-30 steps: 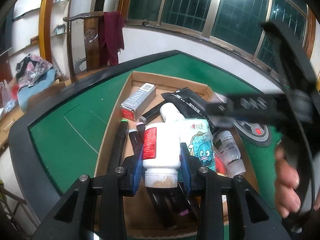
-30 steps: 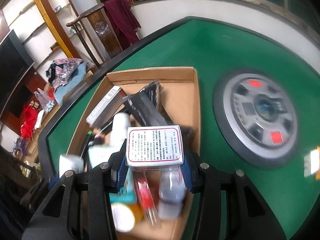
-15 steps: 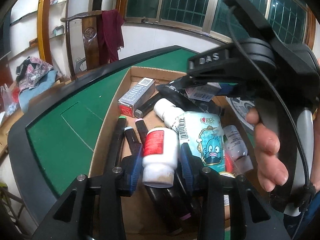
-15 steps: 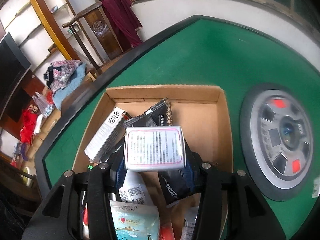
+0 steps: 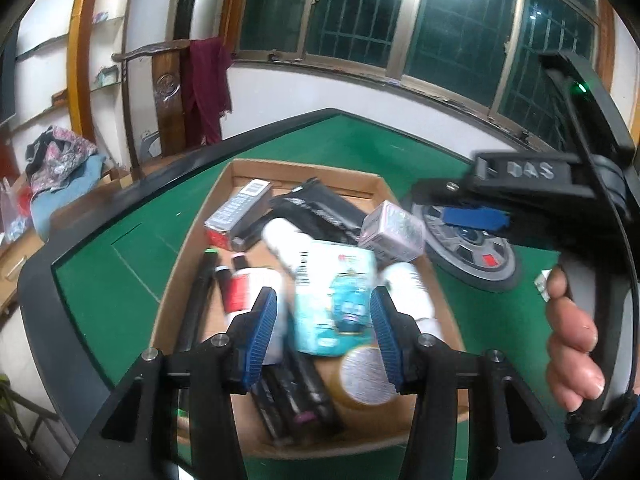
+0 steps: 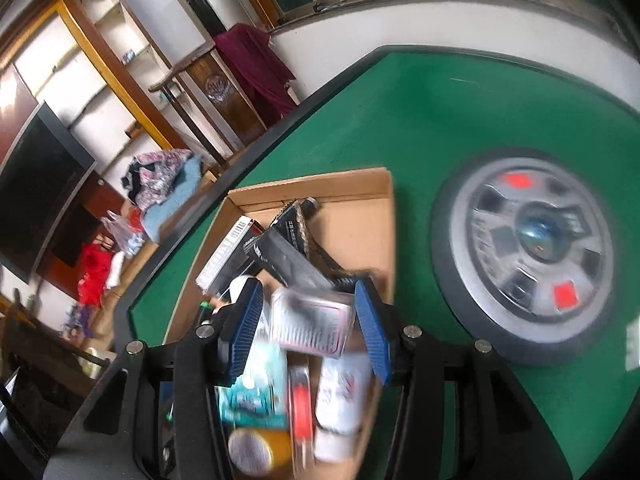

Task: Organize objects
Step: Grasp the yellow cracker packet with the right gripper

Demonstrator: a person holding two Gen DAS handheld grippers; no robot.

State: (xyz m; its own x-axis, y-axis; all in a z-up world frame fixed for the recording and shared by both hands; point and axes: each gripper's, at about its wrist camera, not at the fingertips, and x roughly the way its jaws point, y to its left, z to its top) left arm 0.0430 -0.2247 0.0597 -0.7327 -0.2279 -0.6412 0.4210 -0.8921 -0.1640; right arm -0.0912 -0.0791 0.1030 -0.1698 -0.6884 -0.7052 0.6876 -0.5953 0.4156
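A cardboard box [image 5: 304, 170] on the green table holds several toiletries. My left gripper [image 5: 323, 326] is open above it. The white bottle with a red label [image 5: 256, 284] lies in the box just beyond the left pad. A teal tissue pack [image 5: 334, 300] lies between the open pads, below them. My right gripper [image 6: 307, 330] is open over the box [image 6: 320, 186]. The small pink-edged box [image 6: 310, 328] sits between its pads, loose, on the other items. It also shows in the left wrist view [image 5: 394, 234] by the box's right wall.
A round grey dial [image 6: 528, 252] is set in the table right of the box, also in the left wrist view [image 5: 468, 248]. Black tubes [image 5: 296, 396], a silver carton [image 5: 238, 212] and a black pouch [image 5: 320, 210] fill the box. A wooden chair [image 5: 168, 92] stands behind the table.
Both grippers have opened. The left one let go of the white bottle into the box. The right one let go of the pink-edged box and pulled back to the right.
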